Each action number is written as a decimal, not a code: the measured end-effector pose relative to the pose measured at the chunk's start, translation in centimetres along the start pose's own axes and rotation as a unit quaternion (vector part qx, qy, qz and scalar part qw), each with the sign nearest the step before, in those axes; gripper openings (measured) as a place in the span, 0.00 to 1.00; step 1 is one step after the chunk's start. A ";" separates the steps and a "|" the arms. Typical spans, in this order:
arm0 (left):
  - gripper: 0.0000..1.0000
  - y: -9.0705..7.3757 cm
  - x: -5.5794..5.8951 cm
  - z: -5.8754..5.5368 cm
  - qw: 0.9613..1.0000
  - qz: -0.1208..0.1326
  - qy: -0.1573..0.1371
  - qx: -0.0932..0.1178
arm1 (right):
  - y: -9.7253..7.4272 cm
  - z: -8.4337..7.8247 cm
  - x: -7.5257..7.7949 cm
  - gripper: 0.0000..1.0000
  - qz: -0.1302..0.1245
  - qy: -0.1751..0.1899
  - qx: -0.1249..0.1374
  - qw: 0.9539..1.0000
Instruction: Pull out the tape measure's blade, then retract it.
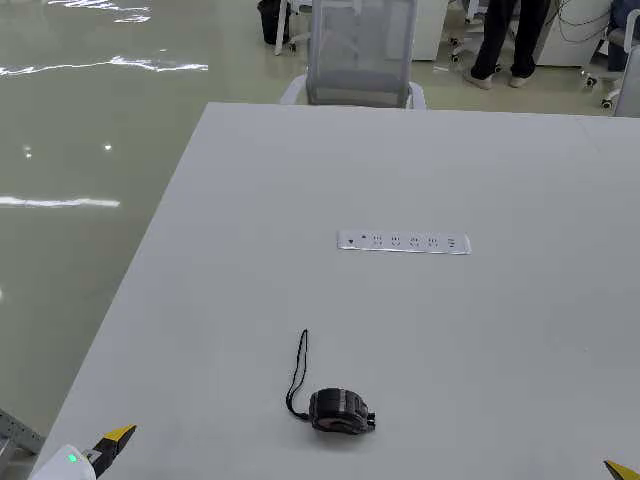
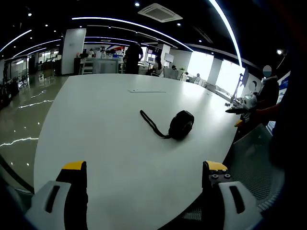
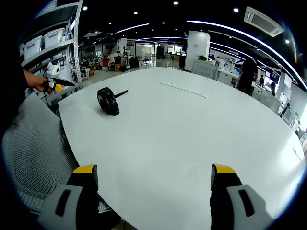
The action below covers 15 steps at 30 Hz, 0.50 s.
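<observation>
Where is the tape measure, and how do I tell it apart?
Start at the big white table and look to its near edge, well short of the flat white power strip set in the middle. The tape measure lies there: a small dark rounded case, the one dark thing on the top, with a thin black strap trailing away from it.

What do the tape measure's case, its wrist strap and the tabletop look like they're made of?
Tape measure case: dark grey to black, probably moulded plastic, perhaps rubber-coated, going by its rounded shape and dull sheen; too small to be sure. Wrist strap: thin black cord, likely woven, lying limp in a narrow loop. Tabletop: white, smooth, matte laminate or the like, with no grain and only soft glare.
</observation>
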<state>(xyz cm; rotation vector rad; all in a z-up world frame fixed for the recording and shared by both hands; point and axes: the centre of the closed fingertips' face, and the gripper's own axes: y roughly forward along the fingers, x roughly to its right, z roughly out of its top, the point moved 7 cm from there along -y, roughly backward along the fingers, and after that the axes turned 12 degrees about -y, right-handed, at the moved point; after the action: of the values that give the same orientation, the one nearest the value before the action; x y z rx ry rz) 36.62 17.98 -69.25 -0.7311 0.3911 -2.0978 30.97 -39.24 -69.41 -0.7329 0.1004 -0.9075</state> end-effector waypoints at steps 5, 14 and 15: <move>0.99 0.0 0.2 0.0 1.000 0.000 -0.005 0.002 | 0.1 0.7 0.6 1.00 -0.014 0.009 0.021 1.000; 0.99 0.5 0.3 1.3 1.000 -0.001 0.015 0.006 | -0.1 1.1 0.4 1.00 -0.019 0.014 0.038 0.999; 0.99 0.6 0.3 1.5 1.000 -0.002 0.015 0.005 | -0.2 1.1 0.5 1.00 -0.020 0.016 0.040 0.999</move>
<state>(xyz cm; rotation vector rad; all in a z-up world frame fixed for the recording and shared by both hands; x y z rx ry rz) 37.76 17.33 -68.30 -0.6950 0.3964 -2.1149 31.60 -39.06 -68.35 -0.6488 0.0775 -0.9557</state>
